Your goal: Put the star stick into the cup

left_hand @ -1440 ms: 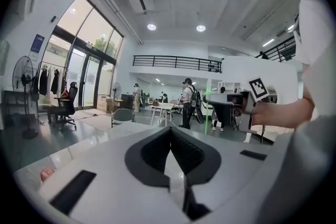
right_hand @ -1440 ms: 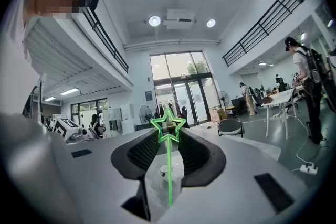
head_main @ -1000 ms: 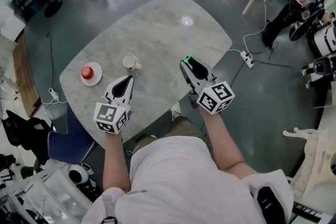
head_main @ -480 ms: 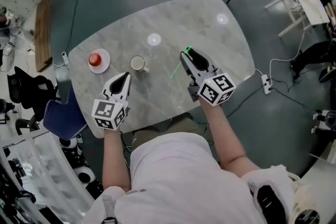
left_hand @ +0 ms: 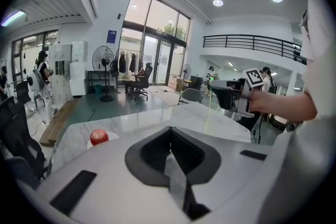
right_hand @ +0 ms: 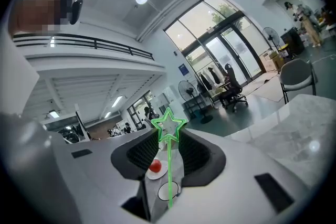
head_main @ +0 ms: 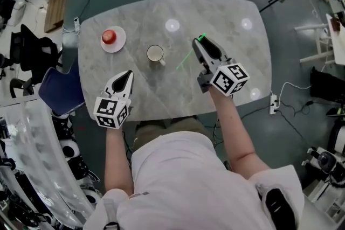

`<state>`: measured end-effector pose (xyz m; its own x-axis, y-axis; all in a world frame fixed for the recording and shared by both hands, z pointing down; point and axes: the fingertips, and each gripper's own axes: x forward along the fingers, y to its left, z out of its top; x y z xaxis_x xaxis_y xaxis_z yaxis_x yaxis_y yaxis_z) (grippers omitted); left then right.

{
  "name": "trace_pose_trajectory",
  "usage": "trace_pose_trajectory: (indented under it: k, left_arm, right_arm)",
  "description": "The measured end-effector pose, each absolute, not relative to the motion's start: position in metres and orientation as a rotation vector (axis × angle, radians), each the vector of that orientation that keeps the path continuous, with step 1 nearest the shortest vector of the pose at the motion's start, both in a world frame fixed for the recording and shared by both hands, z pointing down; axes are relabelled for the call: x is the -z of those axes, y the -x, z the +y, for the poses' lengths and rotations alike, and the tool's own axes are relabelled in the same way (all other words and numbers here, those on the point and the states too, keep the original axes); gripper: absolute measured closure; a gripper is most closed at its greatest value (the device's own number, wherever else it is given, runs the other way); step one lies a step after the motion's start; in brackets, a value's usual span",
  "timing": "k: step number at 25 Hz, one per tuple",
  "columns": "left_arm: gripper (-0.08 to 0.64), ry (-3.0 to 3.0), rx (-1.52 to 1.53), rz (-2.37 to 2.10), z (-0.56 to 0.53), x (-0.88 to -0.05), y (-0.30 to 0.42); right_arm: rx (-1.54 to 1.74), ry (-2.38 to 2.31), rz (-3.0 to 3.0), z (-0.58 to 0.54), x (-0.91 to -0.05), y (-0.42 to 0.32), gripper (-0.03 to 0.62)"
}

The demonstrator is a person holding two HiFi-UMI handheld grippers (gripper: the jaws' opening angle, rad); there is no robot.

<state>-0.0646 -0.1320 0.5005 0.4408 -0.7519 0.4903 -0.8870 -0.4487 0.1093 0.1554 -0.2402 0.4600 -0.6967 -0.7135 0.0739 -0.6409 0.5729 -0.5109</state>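
Nearest, the left gripper (head_main: 126,75) hovers over the table (head_main: 226,13) with jaws together, empty. The right gripper (head_main: 201,42) pinches the star stick (head_main: 186,60), star uppermost, over the table's middle, right of the cup (head_main: 155,54). Carry it left until the lower tip hangs above the cup's mouth, then lower straight and let go, clear of the apple (head_main: 109,36) beyond

Your star stick (right_hand: 168,168) is thin, clear green, with an outlined star on top. It is clamped in the right gripper (head_main: 202,42), its bare end slanting toward the cup (head_main: 155,54). That cup is white, upright and open-mouthed.
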Motion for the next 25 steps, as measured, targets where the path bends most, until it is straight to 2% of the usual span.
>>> trace_pose_trajectory:
  k: [14,25]
  left_arm:
    - [0.557,-2.238,-0.5,-1.415,-0.127,-0.53,0.141]
    - [0.557,-2.139,-0.468,-1.445,-0.122,-0.552,0.184]
  right_arm:
    - [0.707,0.989,2.904,-0.295,-0.457,-0.028,0.465]
    - [0.782,0.947,3.077,-0.301,-0.526,0.026,0.465]
